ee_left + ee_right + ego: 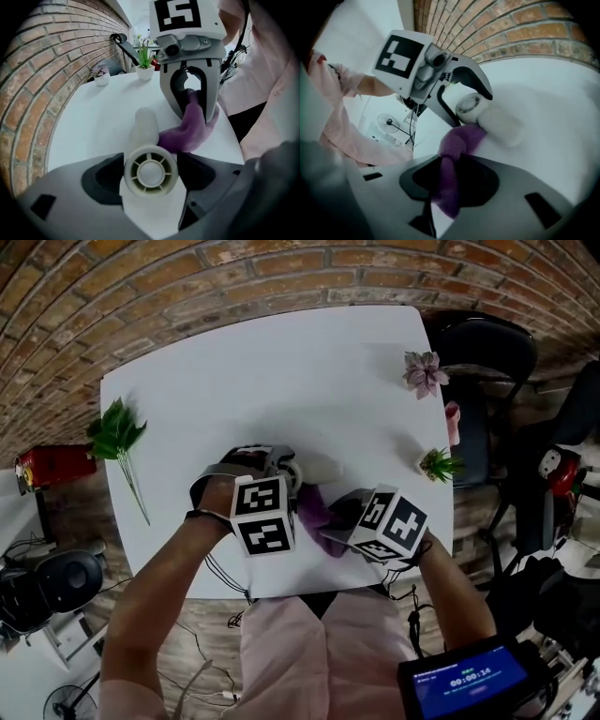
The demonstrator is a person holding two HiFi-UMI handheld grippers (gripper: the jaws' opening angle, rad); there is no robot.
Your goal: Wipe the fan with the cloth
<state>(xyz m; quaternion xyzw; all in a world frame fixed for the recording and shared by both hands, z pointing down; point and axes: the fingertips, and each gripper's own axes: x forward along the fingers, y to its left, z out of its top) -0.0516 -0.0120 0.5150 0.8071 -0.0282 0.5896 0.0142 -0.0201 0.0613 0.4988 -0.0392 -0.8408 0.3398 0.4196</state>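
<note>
Left gripper [151,161]: you have its jaws set wide, one against each side of the fan's round head, so the grip is on the fan [143,126]. The fan's handle runs away from you along the white tabletop [281,371].

Right gripper [445,180]: you hold its jaws pressed together on the purple cloth [461,140], pinching it. The bunched free end of the cloth reaches forward and touches the fan just behind the head.

Position: both grippers sit close together near the tabletop's near edge, with fan and cloth between them.

Left gripper view only: you see the fan head face-on, hub and vanes inside the ring. The cloth drapes down from your right gripper onto the tabletop beside the handle.

Right gripper view only: you see the fan from the side, its handle lying along the tabletop and its head caught between the dark curved jaws of your left gripper.

Head view only: a green sprig [117,432] lies at the tabletop's left edge. A pink flower pot [425,371] and a small green plant [438,463] stand along its right edge, well apart from the fan.
</note>
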